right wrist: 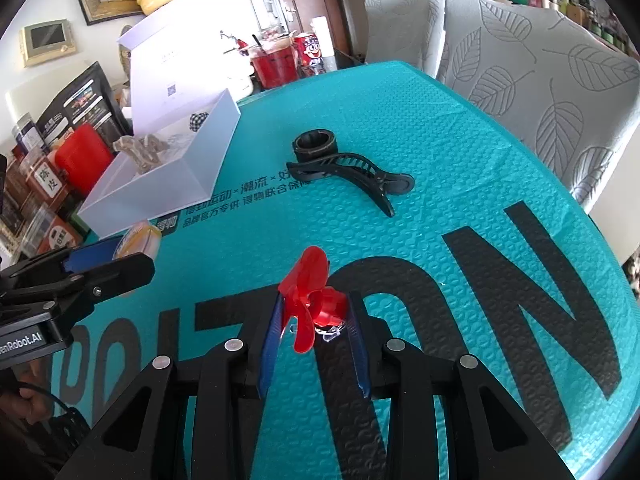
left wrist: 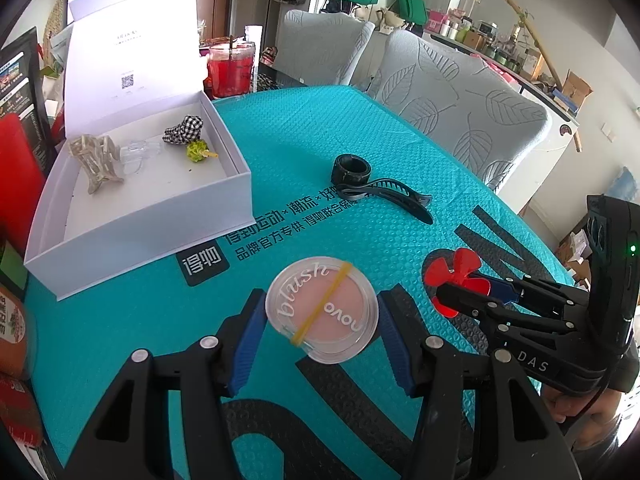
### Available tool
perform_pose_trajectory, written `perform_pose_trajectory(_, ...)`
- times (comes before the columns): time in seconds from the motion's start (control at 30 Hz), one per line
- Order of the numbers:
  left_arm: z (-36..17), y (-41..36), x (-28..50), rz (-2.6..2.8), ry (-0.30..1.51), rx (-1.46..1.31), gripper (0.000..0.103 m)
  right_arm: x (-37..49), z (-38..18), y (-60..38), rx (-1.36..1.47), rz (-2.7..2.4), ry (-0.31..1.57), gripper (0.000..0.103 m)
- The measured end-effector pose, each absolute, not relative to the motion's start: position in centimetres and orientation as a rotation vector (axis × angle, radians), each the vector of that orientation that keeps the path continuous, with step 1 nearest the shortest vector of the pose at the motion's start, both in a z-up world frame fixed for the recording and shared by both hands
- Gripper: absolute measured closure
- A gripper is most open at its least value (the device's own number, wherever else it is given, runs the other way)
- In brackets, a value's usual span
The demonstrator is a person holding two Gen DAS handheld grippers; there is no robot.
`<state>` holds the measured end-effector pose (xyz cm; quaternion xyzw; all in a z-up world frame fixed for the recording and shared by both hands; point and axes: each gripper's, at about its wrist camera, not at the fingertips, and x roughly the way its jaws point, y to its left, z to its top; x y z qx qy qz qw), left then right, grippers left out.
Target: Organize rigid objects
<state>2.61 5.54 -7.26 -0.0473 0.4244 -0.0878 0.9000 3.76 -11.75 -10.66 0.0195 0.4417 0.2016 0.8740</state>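
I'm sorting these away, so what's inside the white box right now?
Inside the white box: a beige claw clip, a clear clip, a checkered bow and a green piece. Its near wall hides the front floor.

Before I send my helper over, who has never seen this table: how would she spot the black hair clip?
Find the teal mat covering the table, then the open white box at its left. Just right of the box lies the black hair clip, beside a black ring. The clip is long, curved and toothed; the ring is short and round.
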Motion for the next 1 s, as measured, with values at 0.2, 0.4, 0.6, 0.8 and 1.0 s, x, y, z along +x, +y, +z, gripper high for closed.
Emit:
perform_pose_trajectory(0.2,-6.8,5.9,1.1,-0.158,0.858,-0.107,0.048,2.4,-9.8,-10.9,0.019,0.452,0.903,0.072)
perform_pose_trajectory(0.4,-6.2,6.6,-1.1,-0.121,0.834,-0.111,0.048,0.8,-9.0,-9.5,-0.008,0.507,0.883,0.072)
perform_pose_trajectory(0.6,-5.4,7.5,-3.5,-0.068,0.808,-0.12,0.048,-1.1,-7.9,-7.8,-0.043,0.571,0.851,0.072)
perform_pose_trajectory(0.8,-5.0,8.5,-5.5,-0.023,0.789,-0.14,0.048,-2.8,-7.3,-6.2,-0.087,0.627,0.828,0.072)
perform_pose_trajectory(1.0,-4.6,9.5,-7.2,0.025,0.785,-0.15,0.048,-4.0,-7.0,-4.6,-0.115,0.691,0.819,0.072)
